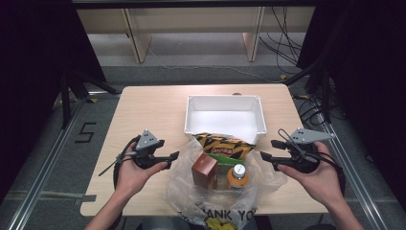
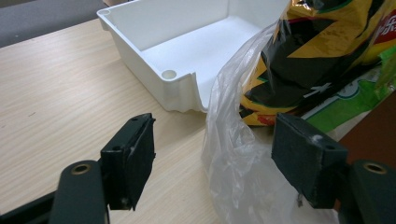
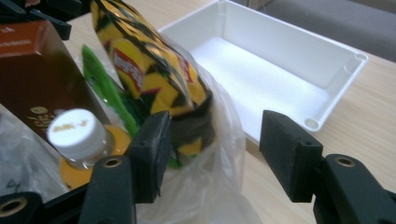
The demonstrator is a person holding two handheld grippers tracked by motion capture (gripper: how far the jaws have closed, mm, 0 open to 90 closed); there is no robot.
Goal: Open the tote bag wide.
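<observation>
A clear plastic bag (image 1: 218,191) lies at the table's near edge, holding a yellow-and-black chip bag (image 1: 225,145), a brown box (image 1: 204,170) and an orange bottle with a white cap (image 1: 238,176). Behind it stands an empty white bin (image 1: 225,117). My left gripper (image 1: 173,157) is open just left of the bag; the plastic (image 2: 236,154) hangs between its jaws, untouched. My right gripper (image 1: 269,149) is open at the bag's right side, with bag film (image 3: 212,154) and the chip bag (image 3: 154,70) ahead of its jaws. The white bin (image 3: 280,60) lies beyond.
The light wooden table (image 1: 143,115) has bare surface at the left and far side. Past the far edge are wooden furniture legs (image 1: 136,38) and cables (image 1: 282,48) on the floor. Dark stands flank the table.
</observation>
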